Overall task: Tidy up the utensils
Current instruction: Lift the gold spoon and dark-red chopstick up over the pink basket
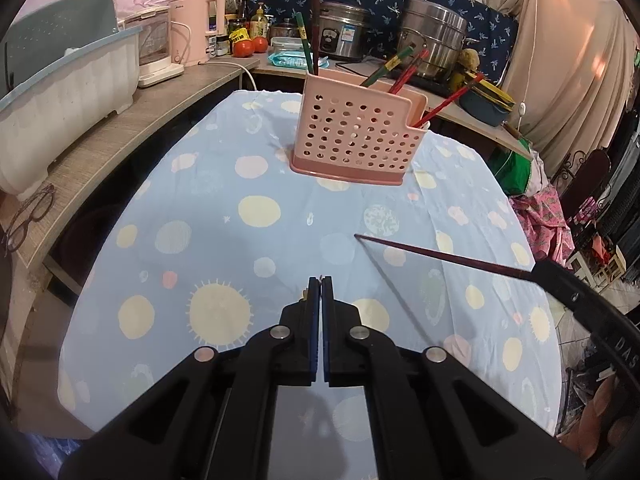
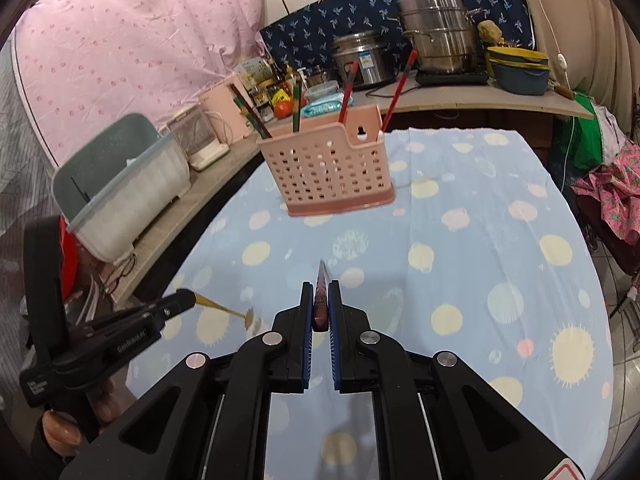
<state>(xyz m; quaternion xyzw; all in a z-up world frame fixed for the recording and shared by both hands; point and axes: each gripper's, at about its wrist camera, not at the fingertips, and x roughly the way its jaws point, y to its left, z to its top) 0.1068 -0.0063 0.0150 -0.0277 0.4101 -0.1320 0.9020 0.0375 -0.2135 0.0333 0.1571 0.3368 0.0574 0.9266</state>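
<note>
I see a round tabletop (image 1: 224, 248) with a light blue cloth full of pale spots. Its edge curves down the left and right sides of both views.

My left tool (image 1: 321, 286) sits low in the middle of the left wrist view. Its blue pads are pressed together. In the right wrist view a thin yellow stick (image 2: 218, 306) pokes out of its tip, at the lower left, so it is pinching that. I cannot tell what kind of utensil it is.

My right tool (image 2: 320, 300) is low in the middle of its own view. It pinches a dark red chopstick (image 2: 322, 280), which points straight ahead toward the basket. In the left wrist view the same chopstick crosses the right side of the frame, with its thin tip over the cloth and its shadow under it.

The pink holder basket (image 1: 354, 136) stands upright in the upper middle of both views, near the far edge of the tabletop. It has many small holes. Red and green chopsticks (image 1: 404, 70) lean out of its top.

Between my tools and the basket the cloth is bare, so there is wide open room there. A wooden shelf (image 1: 132, 120) runs close along the left edge of the tabletop. A grey dish rack (image 1: 60, 92) sits on it.
</note>
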